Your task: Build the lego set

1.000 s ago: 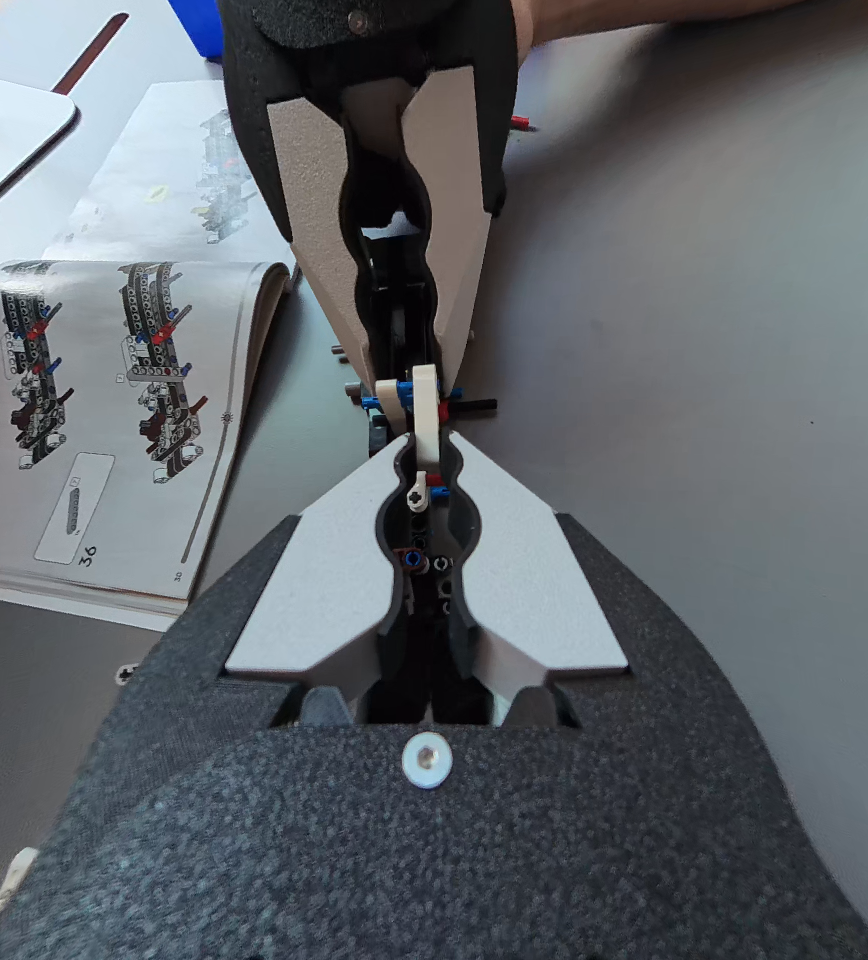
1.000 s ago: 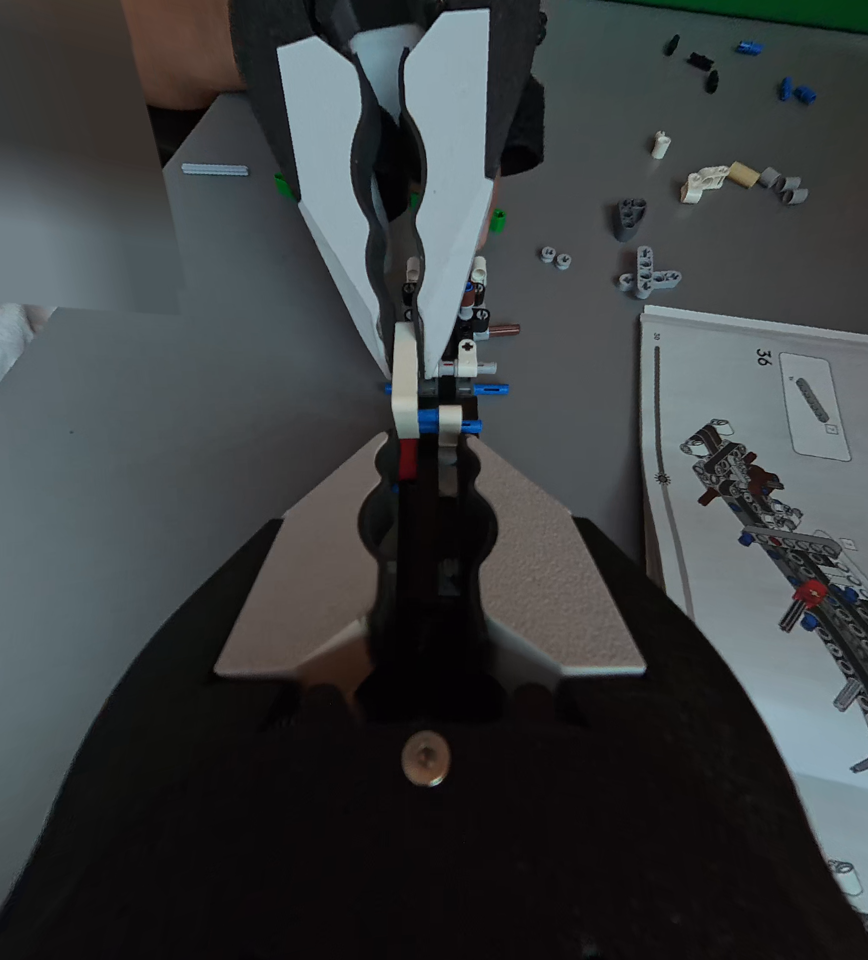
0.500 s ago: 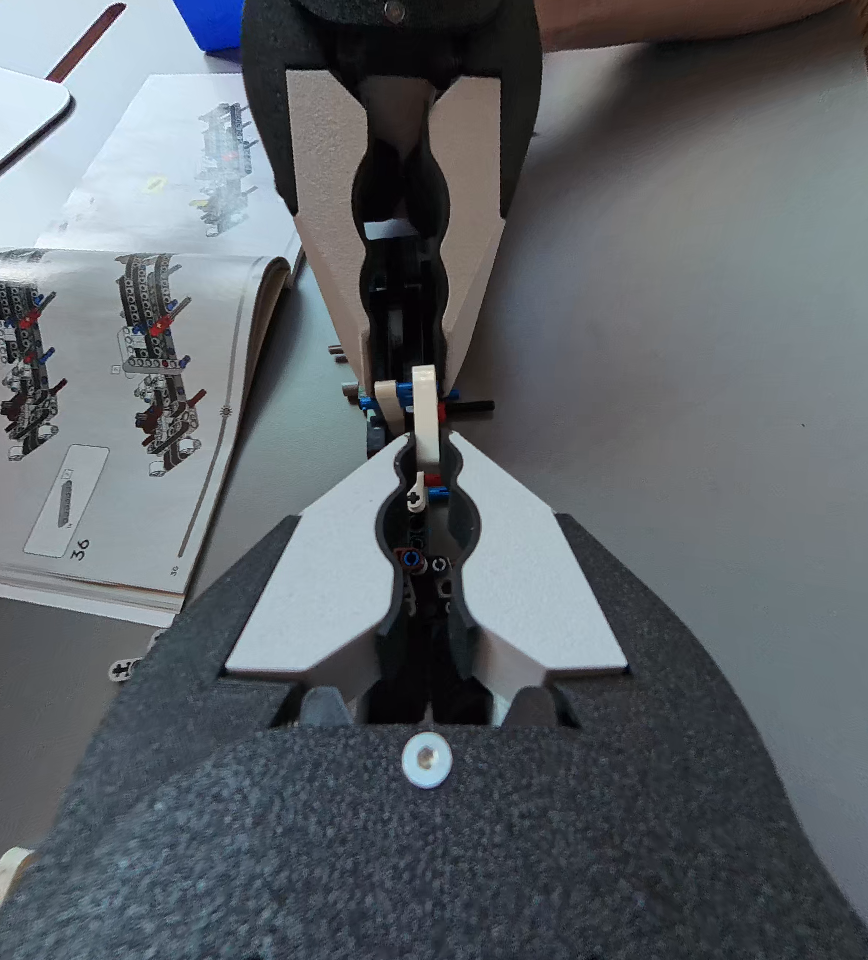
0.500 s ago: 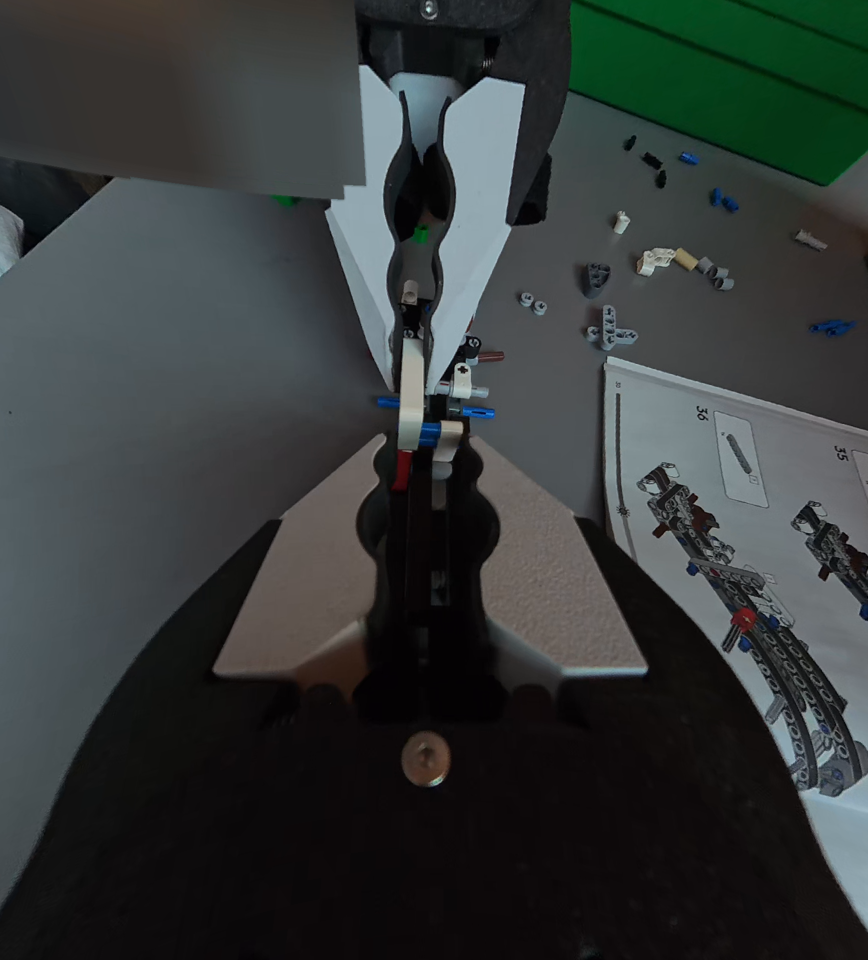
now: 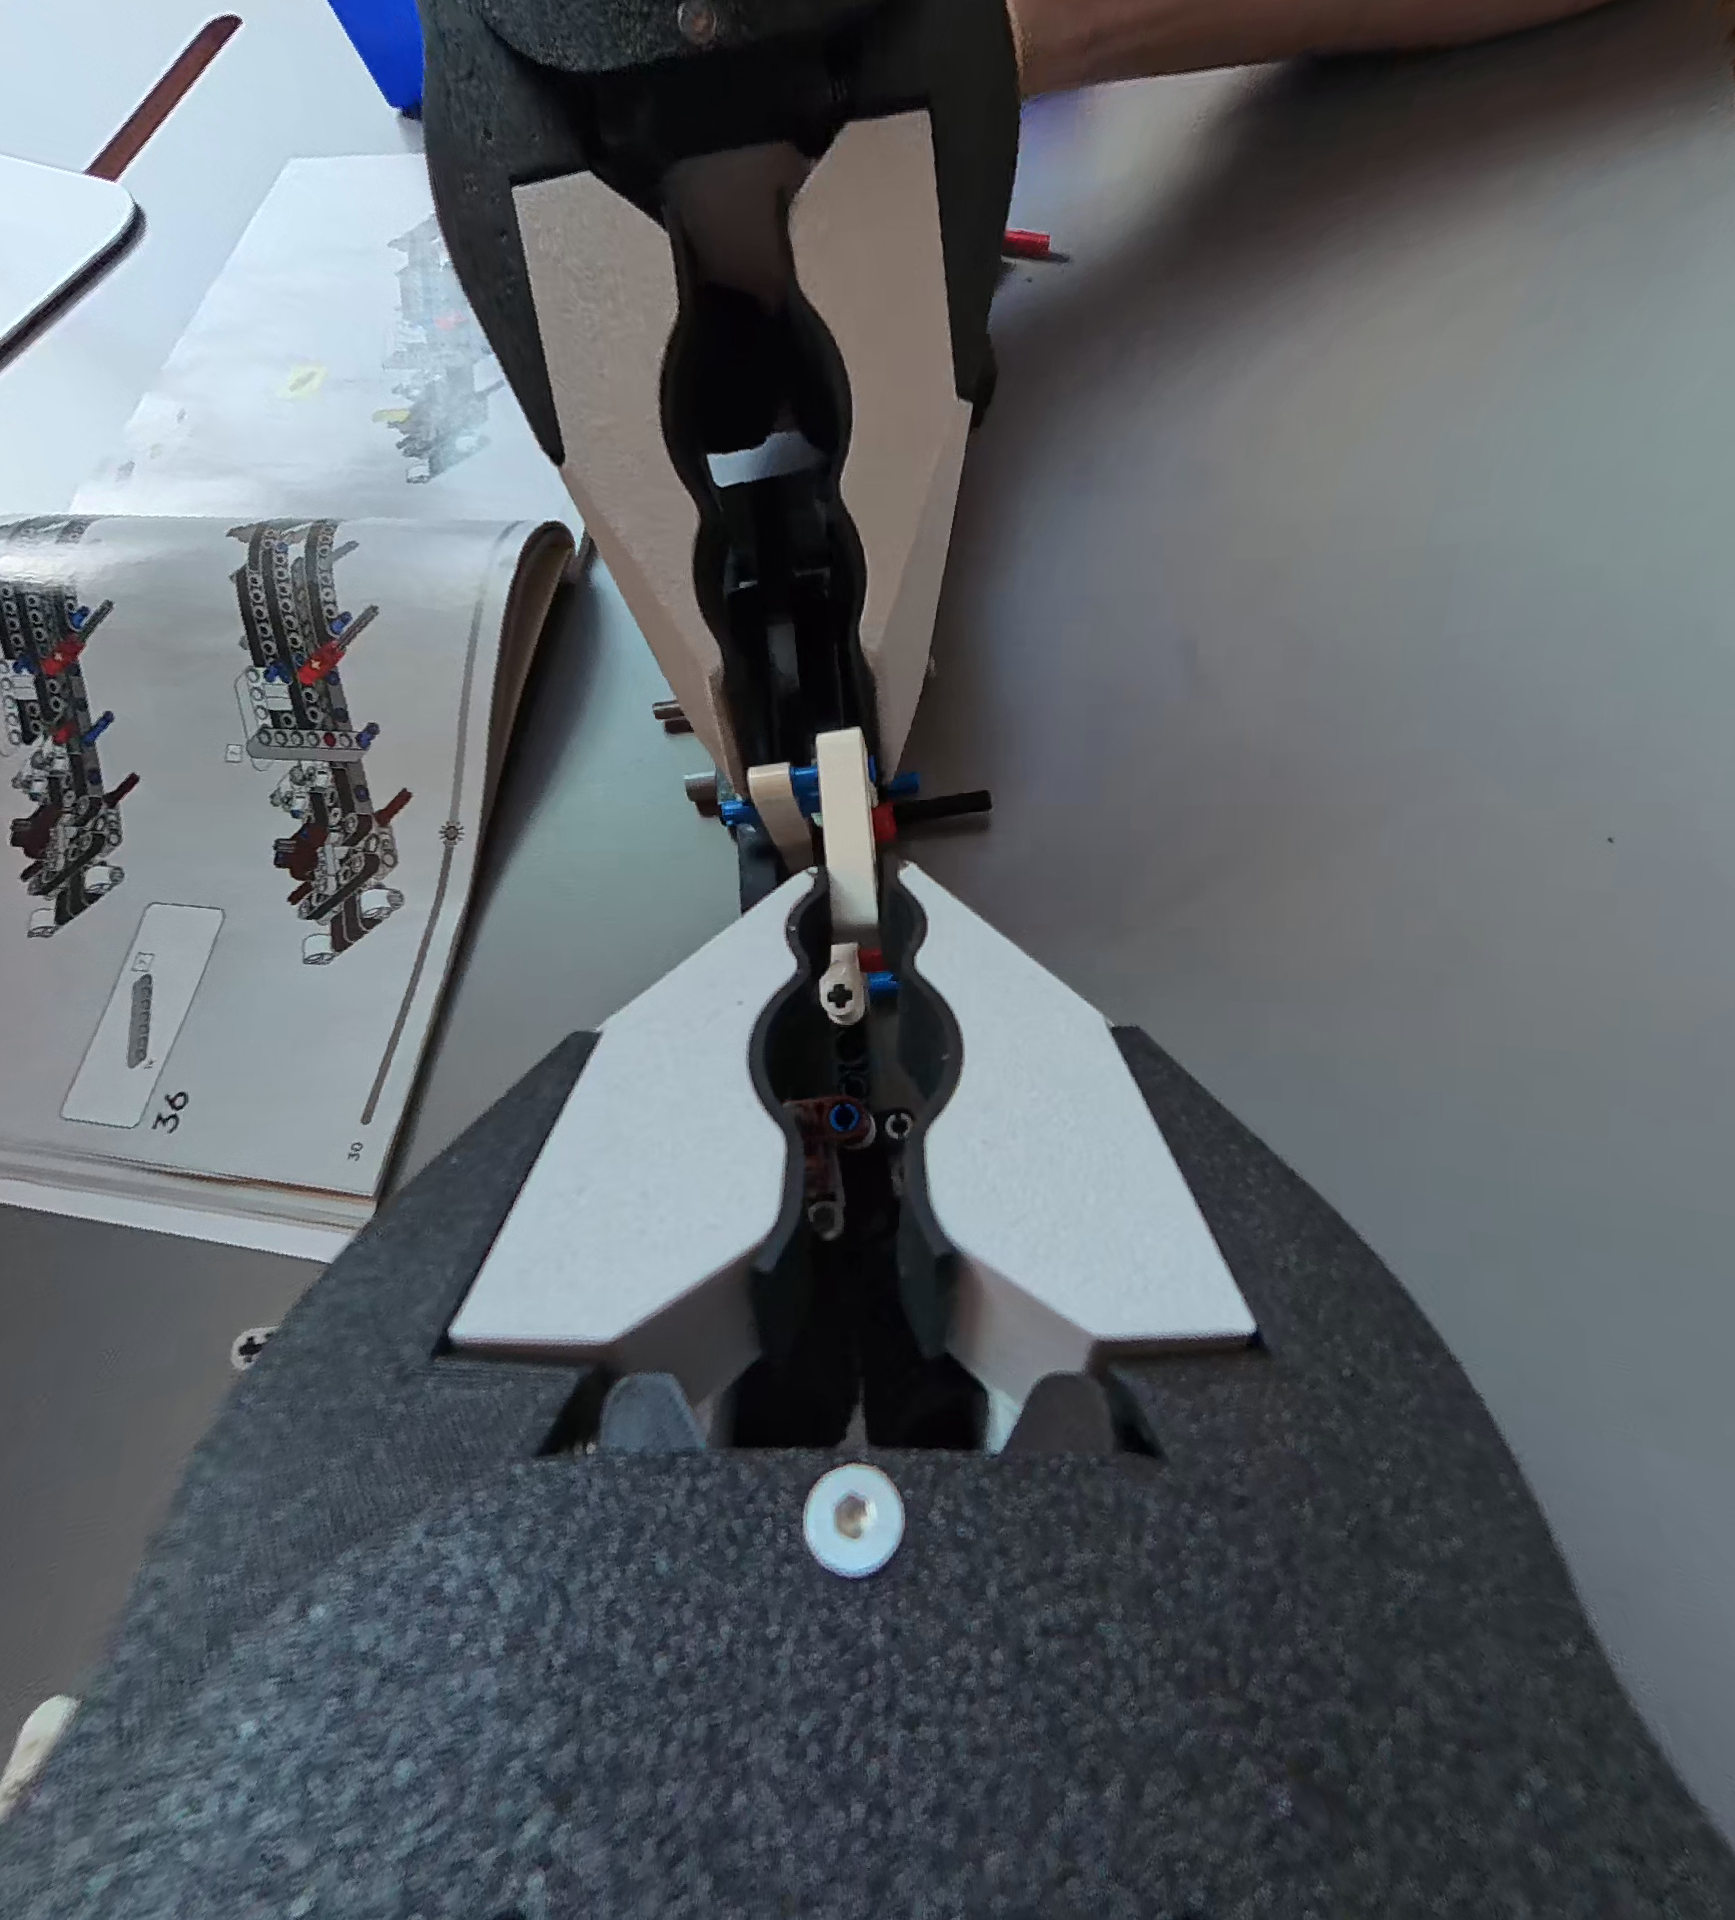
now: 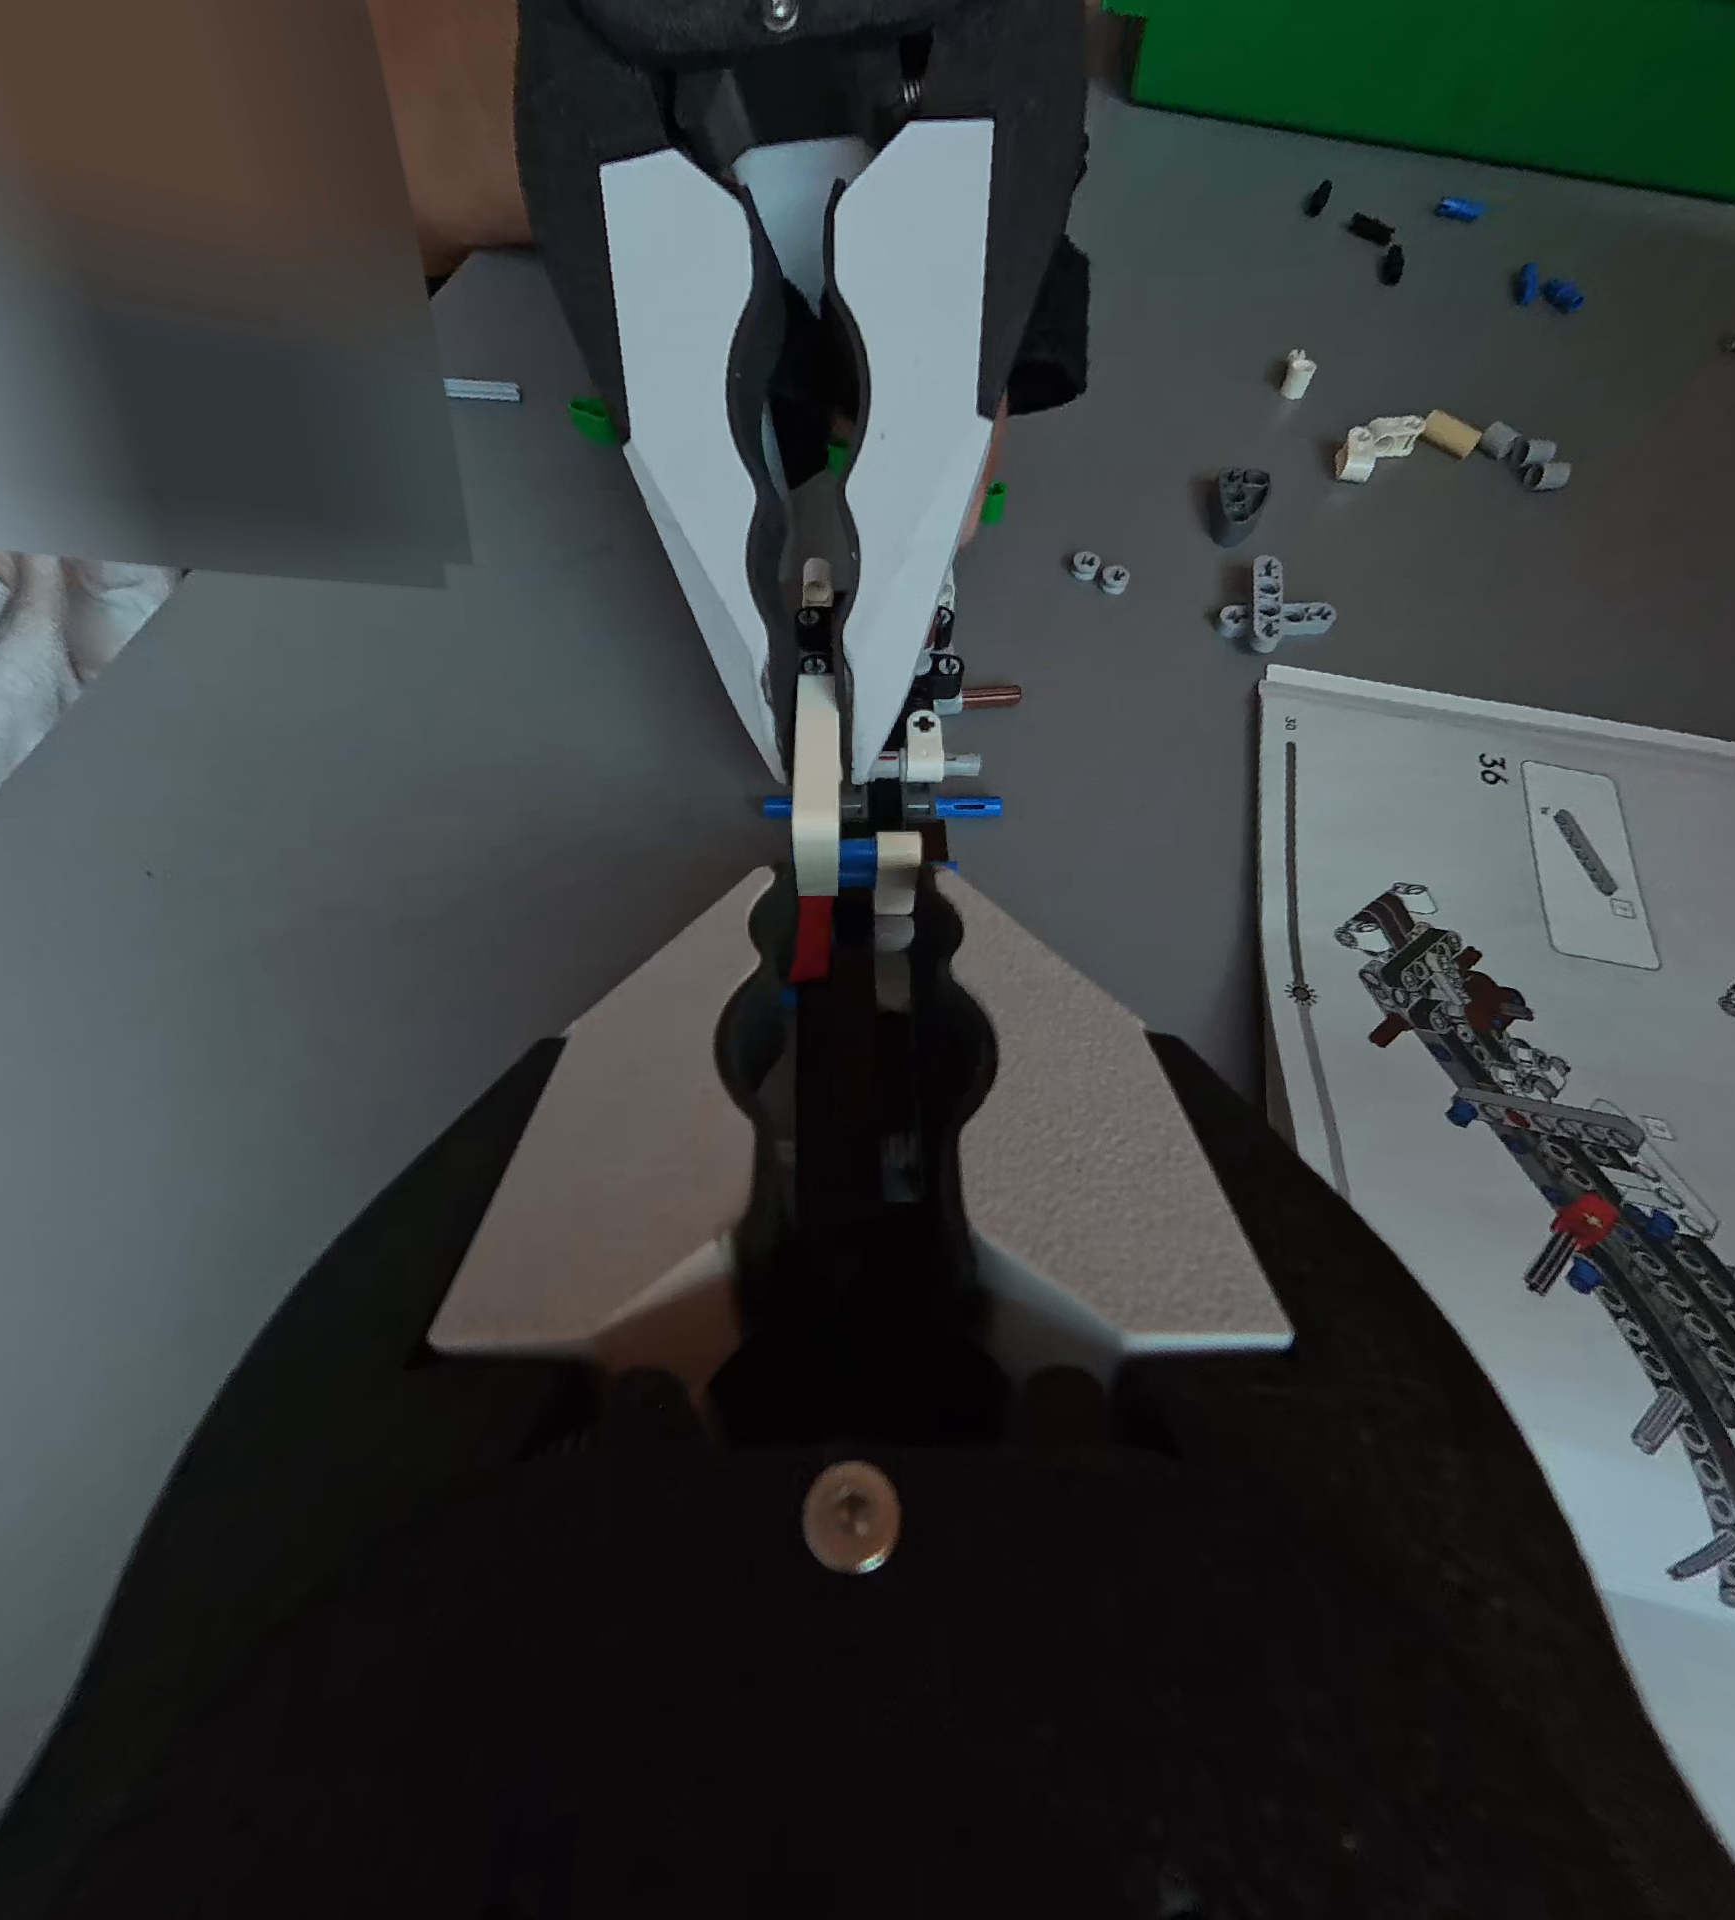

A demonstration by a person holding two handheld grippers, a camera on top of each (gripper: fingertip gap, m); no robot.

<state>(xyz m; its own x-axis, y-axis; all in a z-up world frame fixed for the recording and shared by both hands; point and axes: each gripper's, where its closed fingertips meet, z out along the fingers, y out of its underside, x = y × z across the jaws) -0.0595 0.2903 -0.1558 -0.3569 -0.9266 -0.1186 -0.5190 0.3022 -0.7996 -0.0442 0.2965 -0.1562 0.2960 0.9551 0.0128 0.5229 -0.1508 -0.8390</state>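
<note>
Both tools clamp one half-built black brick assembly above the grey worktop, left tool narrow, right tool wider (loose pieces lie unused near the open instruction booklet).

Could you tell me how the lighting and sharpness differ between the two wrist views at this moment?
Left wrist view: brightly lit, with a sheen across the grey table and the brick assembly fairly sharp. Right wrist view: dimmer, its own gripper nearly black and the close parts soft; the instruction booklet stays readable. Both show wide-angle bending toward the edges.
</note>
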